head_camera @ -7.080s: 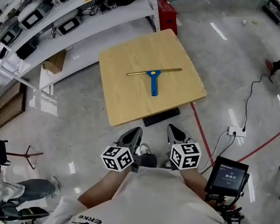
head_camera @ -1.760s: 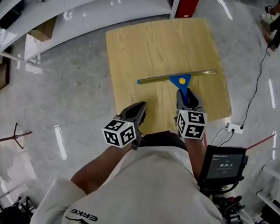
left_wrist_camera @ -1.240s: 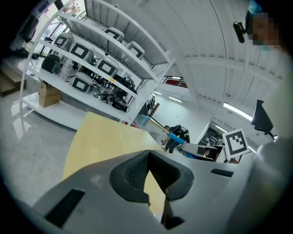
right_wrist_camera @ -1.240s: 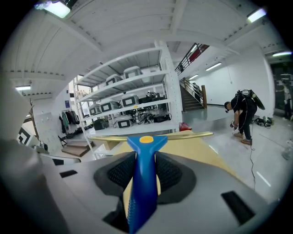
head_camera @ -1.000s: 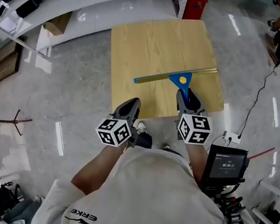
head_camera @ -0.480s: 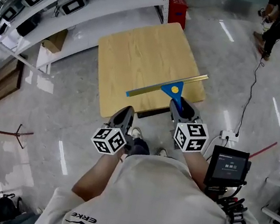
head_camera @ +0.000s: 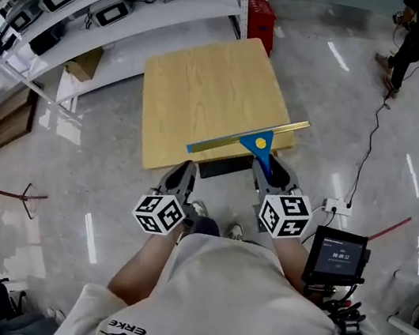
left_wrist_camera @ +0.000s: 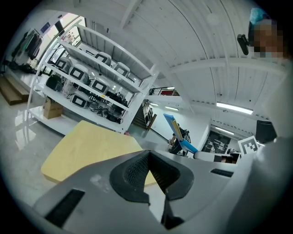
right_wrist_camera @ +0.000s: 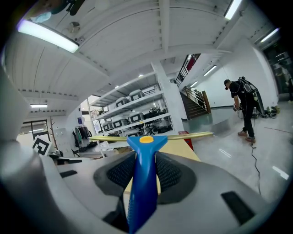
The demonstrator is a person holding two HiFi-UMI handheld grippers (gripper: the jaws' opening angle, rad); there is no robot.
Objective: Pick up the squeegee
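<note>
Your right gripper is clamped on the blue handle of the squeegee, with a pad pressing each side. It holds the squeegee in the air, its yellow bar crosswise over the near edge of the table. Your left gripper hangs alongside, jaws together and empty.

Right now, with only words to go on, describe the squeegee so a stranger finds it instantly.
Find the square wooden table beside the white shelving. Over its near edge, the right gripper holds the squeegee by its handle. It alone there is blue: a blue handle with a yellow dot, topped by a long brass-coloured blade bar.
</note>
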